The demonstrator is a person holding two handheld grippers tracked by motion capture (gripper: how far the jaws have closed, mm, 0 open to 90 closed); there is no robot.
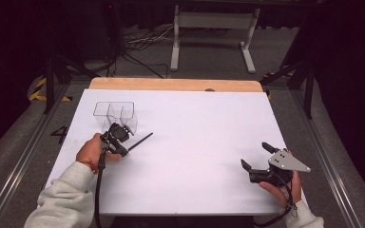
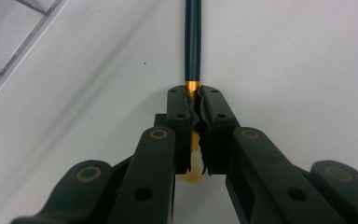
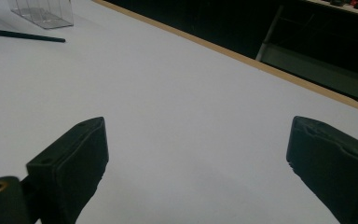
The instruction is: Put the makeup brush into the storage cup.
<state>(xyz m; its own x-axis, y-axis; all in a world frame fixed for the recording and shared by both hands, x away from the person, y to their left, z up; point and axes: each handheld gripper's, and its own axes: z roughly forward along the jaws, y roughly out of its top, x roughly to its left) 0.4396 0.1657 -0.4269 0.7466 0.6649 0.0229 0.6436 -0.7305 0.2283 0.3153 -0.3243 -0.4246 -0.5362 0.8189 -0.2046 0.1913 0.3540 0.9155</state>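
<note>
My left gripper [image 1: 126,149] is shut on a thin dark pen [image 1: 140,141] at the table's left, just in front of a clear plastic organiser box [image 1: 116,114]. In the left gripper view the jaws pinch the pen's gold band [image 2: 192,86], and the dark barrel [image 2: 192,37] runs straight ahead over the white surface. The pen's tip [image 3: 28,36] lies far off in the right gripper view, beside the clear box [image 3: 42,11]. My right gripper [image 1: 256,156] stands open at the table's right front, held by a hand, with nothing between its wide-spread fingers [image 3: 74,163].
A white sheet [image 1: 195,142] covers the table, with a wooden edge [image 1: 176,84] along the far side. Behind the table stand a white desk frame [image 1: 214,33] and cables on the grey floor. Dark rails run along both sides.
</note>
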